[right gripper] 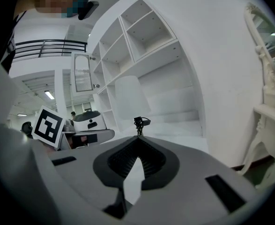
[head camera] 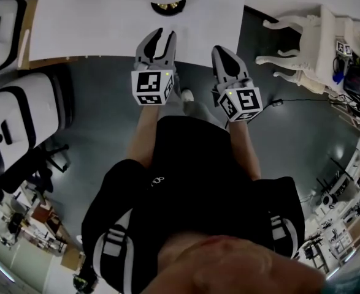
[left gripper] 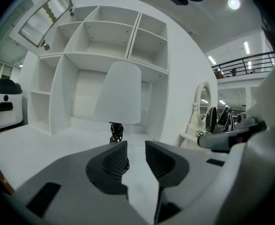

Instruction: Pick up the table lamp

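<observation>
The table lamp (left gripper: 117,93) has a white shade on a dark twisted stem (left gripper: 116,132) and stands on the white table (head camera: 94,29) in front of a white shelf unit. In the head view only the lamp's top (head camera: 168,6) shows, at the table's far edge. My left gripper (head camera: 162,37) hovers over the table's near part, short of the lamp, and its jaws stand apart with nothing between them (left gripper: 136,156). My right gripper (head camera: 221,51) is beside it to the right with its tips together and empty (right gripper: 138,142). In the right gripper view the lamp (right gripper: 131,97) is straight ahead.
Open white shelves (left gripper: 104,36) rise behind the lamp. An ornate white dressing table (head camera: 302,48) with a mirror (left gripper: 202,102) stands to the right. Two white rounded machines (head camera: 14,112) and a dark office chair (head camera: 45,164) are on the left, over the grey floor.
</observation>
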{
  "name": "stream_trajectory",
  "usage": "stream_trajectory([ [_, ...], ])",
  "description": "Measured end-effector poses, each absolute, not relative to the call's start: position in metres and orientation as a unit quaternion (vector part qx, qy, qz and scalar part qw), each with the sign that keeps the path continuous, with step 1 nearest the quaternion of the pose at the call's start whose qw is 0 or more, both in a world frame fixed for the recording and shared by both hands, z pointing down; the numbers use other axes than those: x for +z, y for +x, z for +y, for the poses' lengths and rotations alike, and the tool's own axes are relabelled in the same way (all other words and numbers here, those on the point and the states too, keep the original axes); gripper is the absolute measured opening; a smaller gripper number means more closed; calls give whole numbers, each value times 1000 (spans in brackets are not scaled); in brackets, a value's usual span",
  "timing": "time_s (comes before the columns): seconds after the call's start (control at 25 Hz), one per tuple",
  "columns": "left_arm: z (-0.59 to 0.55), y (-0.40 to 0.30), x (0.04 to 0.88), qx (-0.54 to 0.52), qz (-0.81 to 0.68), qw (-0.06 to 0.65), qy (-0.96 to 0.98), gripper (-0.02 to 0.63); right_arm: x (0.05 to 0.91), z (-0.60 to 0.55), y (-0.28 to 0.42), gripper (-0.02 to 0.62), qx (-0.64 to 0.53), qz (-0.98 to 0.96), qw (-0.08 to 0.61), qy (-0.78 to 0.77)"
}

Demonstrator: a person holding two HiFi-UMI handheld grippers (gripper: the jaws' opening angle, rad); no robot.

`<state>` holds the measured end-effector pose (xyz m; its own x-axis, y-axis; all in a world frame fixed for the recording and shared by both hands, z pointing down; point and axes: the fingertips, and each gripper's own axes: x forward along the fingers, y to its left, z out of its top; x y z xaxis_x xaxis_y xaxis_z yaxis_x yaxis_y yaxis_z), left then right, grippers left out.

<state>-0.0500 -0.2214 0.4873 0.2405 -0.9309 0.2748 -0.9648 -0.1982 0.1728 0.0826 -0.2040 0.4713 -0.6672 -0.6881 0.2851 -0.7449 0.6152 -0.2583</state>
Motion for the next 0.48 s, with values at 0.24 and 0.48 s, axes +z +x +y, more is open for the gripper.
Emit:
stream_trajectory([
  [0.24, -260, -58, 502, 54, -608, 161, 776, 130, 476, -228, 66, 17, 172, -900, 86, 391],
  [0.48, -293, -69, 519, 71, -618, 156, 767, 174, 488, -246, 62, 17, 171, -898, 102, 393],
])
